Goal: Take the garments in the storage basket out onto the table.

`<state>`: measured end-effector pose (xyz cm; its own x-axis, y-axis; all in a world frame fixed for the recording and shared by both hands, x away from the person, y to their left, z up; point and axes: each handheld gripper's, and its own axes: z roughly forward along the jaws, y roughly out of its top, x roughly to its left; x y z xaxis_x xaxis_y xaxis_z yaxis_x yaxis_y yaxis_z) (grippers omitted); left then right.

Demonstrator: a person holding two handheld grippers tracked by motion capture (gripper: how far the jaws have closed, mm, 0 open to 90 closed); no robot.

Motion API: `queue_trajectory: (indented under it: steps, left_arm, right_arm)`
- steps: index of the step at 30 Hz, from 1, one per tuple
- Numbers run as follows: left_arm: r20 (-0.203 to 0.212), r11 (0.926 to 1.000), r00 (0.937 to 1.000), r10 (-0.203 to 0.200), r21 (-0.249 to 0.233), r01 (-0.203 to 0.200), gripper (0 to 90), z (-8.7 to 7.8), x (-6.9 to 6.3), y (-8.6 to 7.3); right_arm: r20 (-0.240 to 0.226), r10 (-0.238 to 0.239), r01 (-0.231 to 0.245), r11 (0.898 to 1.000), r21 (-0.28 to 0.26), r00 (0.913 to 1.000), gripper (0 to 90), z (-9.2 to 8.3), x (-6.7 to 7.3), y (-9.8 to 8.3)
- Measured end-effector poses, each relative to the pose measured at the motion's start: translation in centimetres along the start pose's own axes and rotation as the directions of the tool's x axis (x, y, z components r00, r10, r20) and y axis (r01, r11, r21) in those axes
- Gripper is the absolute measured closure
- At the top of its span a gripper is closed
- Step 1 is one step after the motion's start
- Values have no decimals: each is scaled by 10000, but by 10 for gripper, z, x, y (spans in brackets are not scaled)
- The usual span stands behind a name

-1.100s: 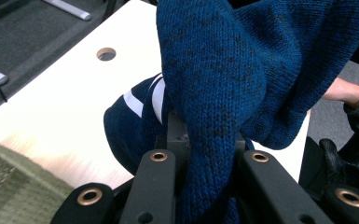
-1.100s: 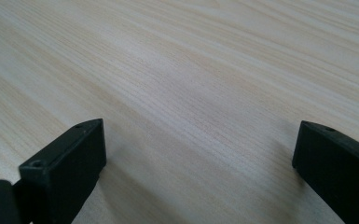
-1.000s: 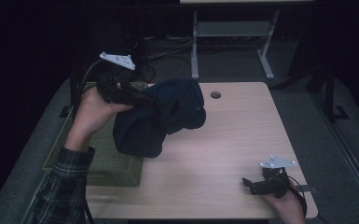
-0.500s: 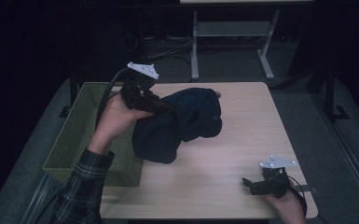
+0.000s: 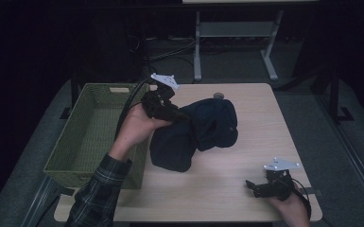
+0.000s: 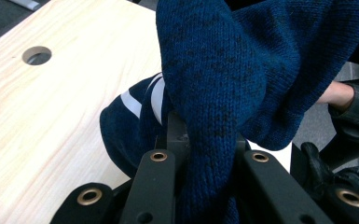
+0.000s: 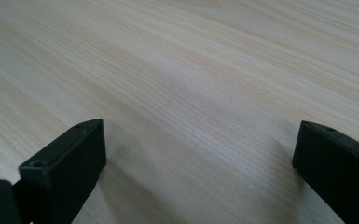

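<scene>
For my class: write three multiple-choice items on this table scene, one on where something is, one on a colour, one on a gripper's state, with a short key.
1. Where is the basket? A at the table's left edge; B on the floor behind the table; C at the table's right edge
2. What colour is the sweater? A red; B dark blue; C yellow
3. How are the right gripper jaws? A clamped on cloth; B holding a cup; C open over bare table

Key: 1 A, the green basket stands left of the left gripper; 2 B, blue knit with white stripes; 3 C, wood shows between the spread jaws.
</scene>
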<state>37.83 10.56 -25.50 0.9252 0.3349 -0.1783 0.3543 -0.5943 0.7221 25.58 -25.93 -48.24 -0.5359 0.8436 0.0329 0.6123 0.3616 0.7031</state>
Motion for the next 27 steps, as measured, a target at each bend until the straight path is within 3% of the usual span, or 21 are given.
queue_trajectory:
  steps: [9, 24, 27]
  left_arm:
    - [-11, 9999, 10000, -42, 109, 43, 798, 26, -1, -2]
    - [310, 9983, 9989, -350, 481, 335, 798, 75, 3, -13]
    - [540, 9973, 9970, -552, 511, 524, 798, 88, 6, -16]
  right_arm:
    - [-43, -42, 42, 10000, 5, 10000, 24, 0, 0, 0]
    - [-79, -98, 98, 9999, -28, 9999, 24, 0, 0, 0]
    - [-81, -105, 105, 9999, -27, 9999, 24, 0, 0, 0]
